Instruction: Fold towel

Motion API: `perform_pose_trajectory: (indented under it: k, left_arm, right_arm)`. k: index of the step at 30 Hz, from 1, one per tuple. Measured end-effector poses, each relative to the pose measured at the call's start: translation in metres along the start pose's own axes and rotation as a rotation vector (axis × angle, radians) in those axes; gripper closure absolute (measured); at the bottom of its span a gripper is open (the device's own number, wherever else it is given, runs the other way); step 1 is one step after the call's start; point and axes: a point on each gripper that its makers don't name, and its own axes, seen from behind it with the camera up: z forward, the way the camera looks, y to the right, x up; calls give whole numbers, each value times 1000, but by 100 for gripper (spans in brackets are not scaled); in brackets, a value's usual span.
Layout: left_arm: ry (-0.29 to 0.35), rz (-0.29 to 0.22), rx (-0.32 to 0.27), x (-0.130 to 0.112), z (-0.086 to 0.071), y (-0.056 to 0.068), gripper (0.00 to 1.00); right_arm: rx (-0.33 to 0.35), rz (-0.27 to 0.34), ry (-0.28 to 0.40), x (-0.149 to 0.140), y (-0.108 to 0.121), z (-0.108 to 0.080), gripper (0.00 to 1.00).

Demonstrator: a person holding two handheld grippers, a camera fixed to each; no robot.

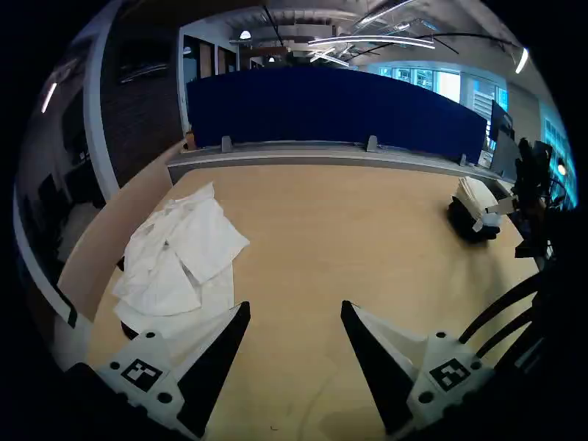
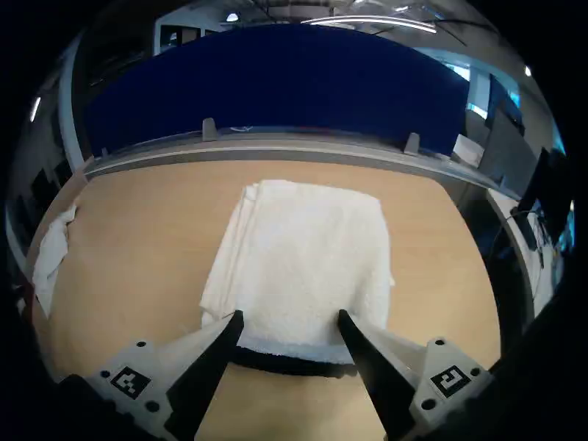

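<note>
On pale wooden bench [image 2: 132, 242], folded white terry towel [image 2: 301, 257] lies flat, near edge between right tongs [image 2: 289, 316], spread wide. Left tongs [image 1: 295, 305] wide too, over bare wood beside crumpled white cloth [image 1: 180, 257]. Soft, light, floppy; likely sags; pinch corner through all layers.

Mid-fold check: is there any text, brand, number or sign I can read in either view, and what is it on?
No readable words or numbers in either view.
On the left tongs: a black-and-white square marker on each finger, a pattern and not text.
On the right tongs: matching coded squares, no text.
The folded towel, crumpled towel and blue partition: no label visible.
</note>
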Motion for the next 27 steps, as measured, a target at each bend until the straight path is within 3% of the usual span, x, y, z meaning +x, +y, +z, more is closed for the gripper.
perform_pose_trajectory:
  k: [6,15,21,27]
  left_arm:
    - [-1,-3,3,0,2,0,8]
    - [-6,-6,26,-5,0,-7,8]
    - [-12,-13,46,-10,-3,-12,8]
    - [-11,-11,53,-11,-6,-11,8]
  right_arm:
    - [2,7,56,37,1,-6,0]
    - [-18,-11,87,93,18,22,0]
    - [-17,-10,61,100,19,49,0]
    - [-19,9,27,86,19,68,0]
